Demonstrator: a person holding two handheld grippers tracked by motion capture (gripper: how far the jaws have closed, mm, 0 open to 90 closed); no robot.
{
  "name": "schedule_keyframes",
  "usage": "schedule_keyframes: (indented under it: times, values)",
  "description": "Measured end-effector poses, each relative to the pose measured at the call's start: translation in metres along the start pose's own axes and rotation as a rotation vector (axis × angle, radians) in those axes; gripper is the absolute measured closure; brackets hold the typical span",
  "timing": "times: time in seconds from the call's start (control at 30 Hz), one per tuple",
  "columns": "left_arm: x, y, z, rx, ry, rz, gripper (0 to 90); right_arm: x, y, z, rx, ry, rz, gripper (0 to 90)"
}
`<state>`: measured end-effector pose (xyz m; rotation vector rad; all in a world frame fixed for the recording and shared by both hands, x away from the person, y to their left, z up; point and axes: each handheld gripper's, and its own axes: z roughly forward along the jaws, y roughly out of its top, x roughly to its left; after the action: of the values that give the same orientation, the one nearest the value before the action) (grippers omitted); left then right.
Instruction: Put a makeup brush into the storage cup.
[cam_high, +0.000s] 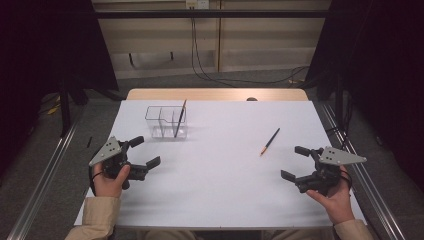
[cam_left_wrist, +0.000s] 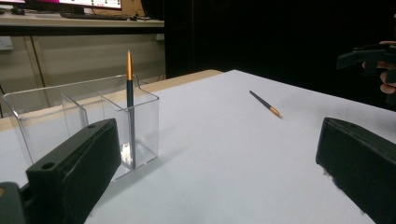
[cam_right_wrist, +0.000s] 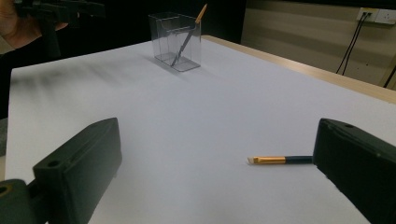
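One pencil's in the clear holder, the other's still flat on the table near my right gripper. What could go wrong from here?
1. The loose pencil lies flat on the white table; the open right gripper may only nudge or roll it instead of pinching it.
2. The clear holder looks light, so bumping its rim at the drop could tip or slide it.
3. The standing pencil leans in the right-hand compartment and could block or get knocked.

Grey floor (cam_high: 240, 80), beige wall (cam_high: 260, 45), black curtains (cam_high: 50, 45), trailing cables (cam_high: 200, 70).
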<state>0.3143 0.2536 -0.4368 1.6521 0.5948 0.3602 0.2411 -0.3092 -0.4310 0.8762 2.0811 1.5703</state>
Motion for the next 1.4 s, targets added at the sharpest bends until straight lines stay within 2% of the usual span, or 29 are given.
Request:
schedule_keyframes:
  times: [0.43,0.7,0.77,0.9,1.03,1.23,1.4]
  values:
    - [0.002,-0.005,-0.021,-0.013,0.039,-0.003,0.0,-0.001,0.001,0.005,0.004,0.005,-0.002,0.8]
    - [0.001,-0.007,-0.019,-0.005,0.031,0.002,0.0,-0.004,0.001,0.006,-0.005,-0.002,0.014,0.7]
    - [0.002,-0.006,-0.020,0.003,0.029,0.021,0.0,-0.005,0.001,0.007,-0.004,-0.003,0.015,0.7]
    - [0.000,-0.006,-0.019,0.008,0.026,0.024,0.0,-0.006,0.002,0.009,0.004,-0.012,0.013,0.8]
    - [0.000,-0.006,-0.019,0.017,0.026,0.029,0.0,-0.008,0.005,0.015,0.013,-0.030,0.008,0.7]
    - [0.000,-0.007,-0.022,0.014,0.027,0.029,0.0,-0.013,0.008,0.024,0.003,-0.038,0.034,0.8]
    - [0.000,-0.008,-0.026,0.013,0.035,0.025,0.0,-0.018,0.014,0.031,-0.006,-0.049,0.034,0.7]
